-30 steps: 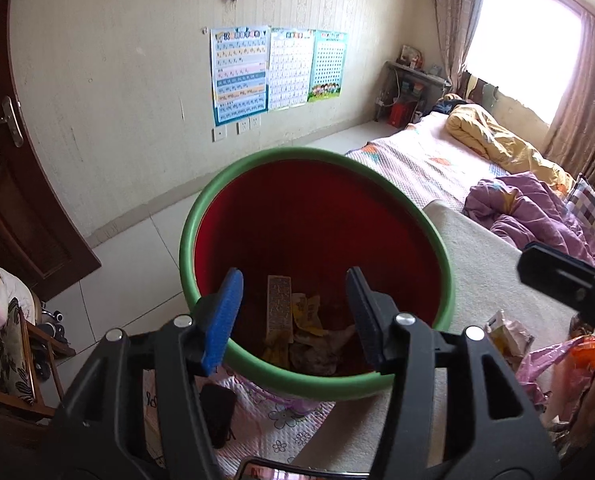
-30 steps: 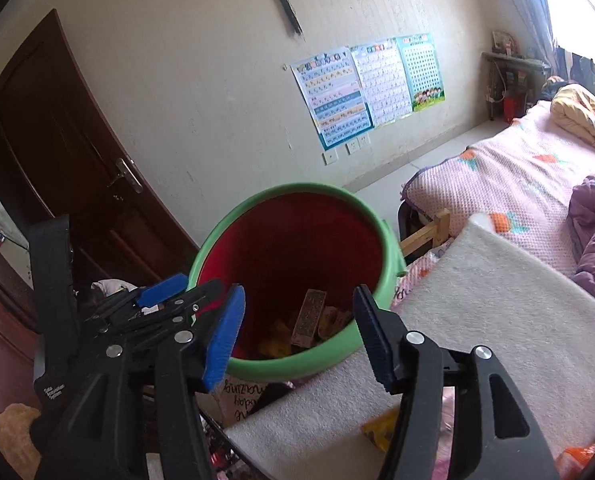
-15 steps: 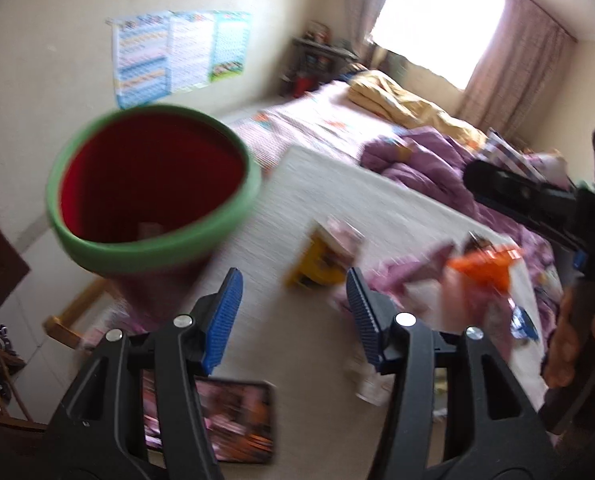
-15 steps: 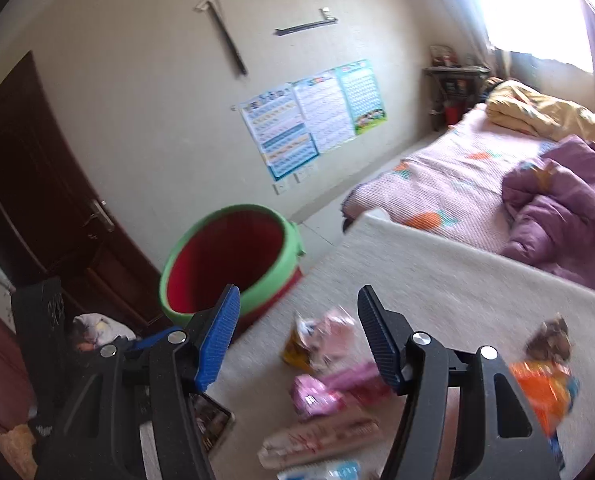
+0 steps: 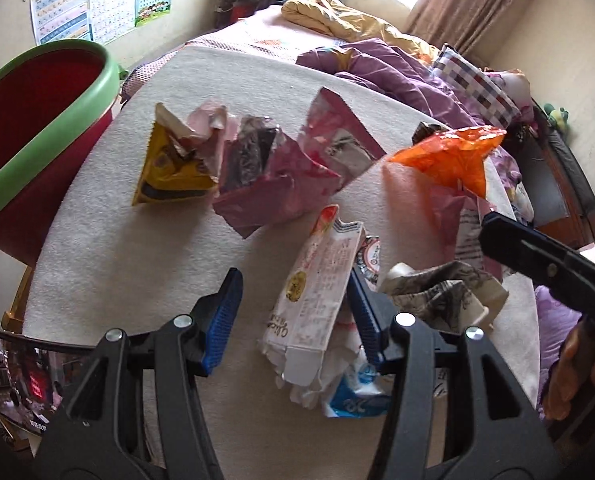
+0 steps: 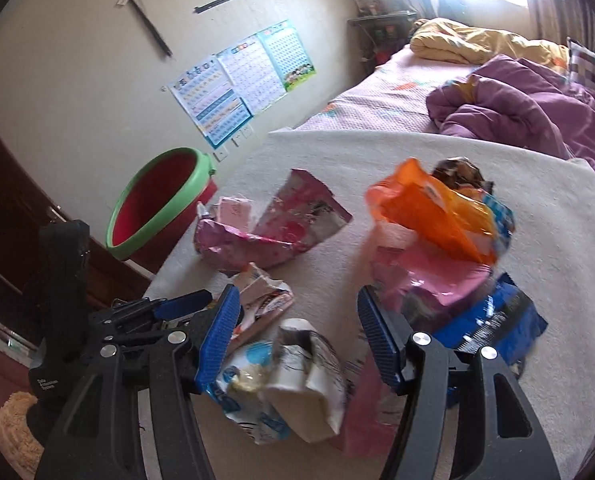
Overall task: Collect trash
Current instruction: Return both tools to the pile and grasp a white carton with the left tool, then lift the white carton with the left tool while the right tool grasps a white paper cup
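Left gripper (image 5: 293,316) open, nothing clamped; swung off the red bin (image 5: 37,128), now angled down over the trash pile w/ white carton (image 5: 317,300) lying between the jaws, pads apparently not pressing. Right gripper (image 6: 297,336) also open and empty, likewise turned away from bin, now above crumpled paper cup (image 6: 309,376) and blue-white wrapper (image 6: 241,392). Beyond: pink wrapper (image 5: 281,184), yellow packet (image 5: 169,168), orange bag (image 6: 433,212) spread on cream mat (image 5: 117,280). Bin at mat's left edge. Means: next pickup round starting, lots left to collect.
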`<state>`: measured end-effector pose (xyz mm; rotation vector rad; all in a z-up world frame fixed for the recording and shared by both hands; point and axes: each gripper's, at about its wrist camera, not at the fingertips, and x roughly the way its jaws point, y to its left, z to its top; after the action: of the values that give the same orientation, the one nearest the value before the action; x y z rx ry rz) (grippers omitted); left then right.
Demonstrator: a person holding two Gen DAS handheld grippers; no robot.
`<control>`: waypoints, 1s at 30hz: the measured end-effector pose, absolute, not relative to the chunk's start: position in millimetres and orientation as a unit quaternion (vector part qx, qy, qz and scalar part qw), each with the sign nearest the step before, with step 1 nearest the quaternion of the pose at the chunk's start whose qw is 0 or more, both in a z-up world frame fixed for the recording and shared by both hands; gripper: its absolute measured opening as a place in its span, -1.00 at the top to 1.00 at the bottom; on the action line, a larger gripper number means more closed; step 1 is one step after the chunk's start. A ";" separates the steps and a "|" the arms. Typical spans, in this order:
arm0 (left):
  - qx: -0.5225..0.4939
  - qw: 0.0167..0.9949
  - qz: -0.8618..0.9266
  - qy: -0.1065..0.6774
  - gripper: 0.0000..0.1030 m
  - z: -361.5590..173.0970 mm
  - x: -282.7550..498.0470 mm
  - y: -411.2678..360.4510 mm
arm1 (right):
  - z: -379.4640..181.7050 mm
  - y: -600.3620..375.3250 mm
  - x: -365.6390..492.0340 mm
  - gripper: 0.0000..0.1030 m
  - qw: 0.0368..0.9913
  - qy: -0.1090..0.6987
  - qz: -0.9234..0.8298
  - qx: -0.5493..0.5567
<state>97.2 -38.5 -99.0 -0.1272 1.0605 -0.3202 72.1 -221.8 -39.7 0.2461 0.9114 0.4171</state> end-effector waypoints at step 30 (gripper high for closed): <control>-0.081 0.850 -0.139 0.502 0.03 -97.5 77.5 -41.4 | -55.4 -209.5 45.4 -0.08 0.838 0.484 0.238 0.085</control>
<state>77.5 -41.4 -97.5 -0.1713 1.0572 -0.2935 45.4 -209.5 -55.4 0.1788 1.0231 0.5027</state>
